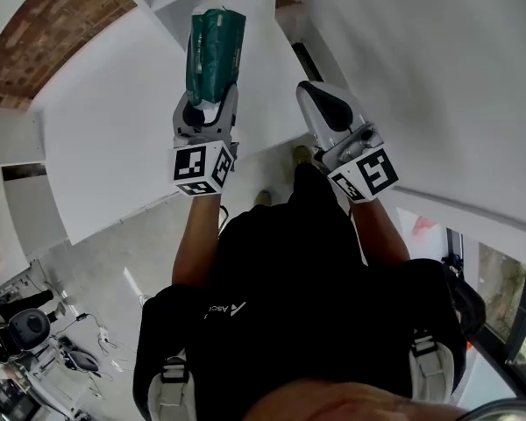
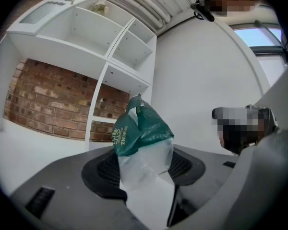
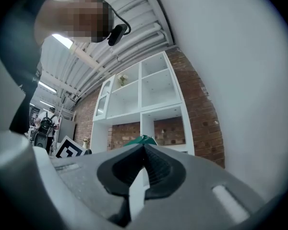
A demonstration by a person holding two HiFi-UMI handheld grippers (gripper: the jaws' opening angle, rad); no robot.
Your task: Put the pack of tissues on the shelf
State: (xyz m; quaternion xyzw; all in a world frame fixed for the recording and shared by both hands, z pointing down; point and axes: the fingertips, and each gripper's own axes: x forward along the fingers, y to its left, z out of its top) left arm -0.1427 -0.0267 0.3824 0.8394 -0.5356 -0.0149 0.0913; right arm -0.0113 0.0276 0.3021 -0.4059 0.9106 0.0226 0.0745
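A pack of tissues [image 1: 215, 46] in green and clear wrap stands upright between the jaws of my left gripper [image 1: 208, 96], which is shut on its lower end. In the left gripper view the pack [image 2: 140, 138] rises from the jaws, green end up, in front of the white shelf unit [image 2: 108, 63]. My right gripper [image 1: 318, 96] hangs to the right of it, shut with nothing in it. In the right gripper view its fingertips [image 3: 144, 147] meet, and the pack's green tip [image 3: 142, 139] peeks above them before the shelf unit [image 3: 149, 92].
The shelf unit has several open white compartments against a red brick wall [image 2: 43, 104]; a small object [image 2: 100, 6] sits in an upper one. A white wall [image 1: 421, 68] rises on the right. Equipment [image 1: 26, 340] stands on the floor at lower left.
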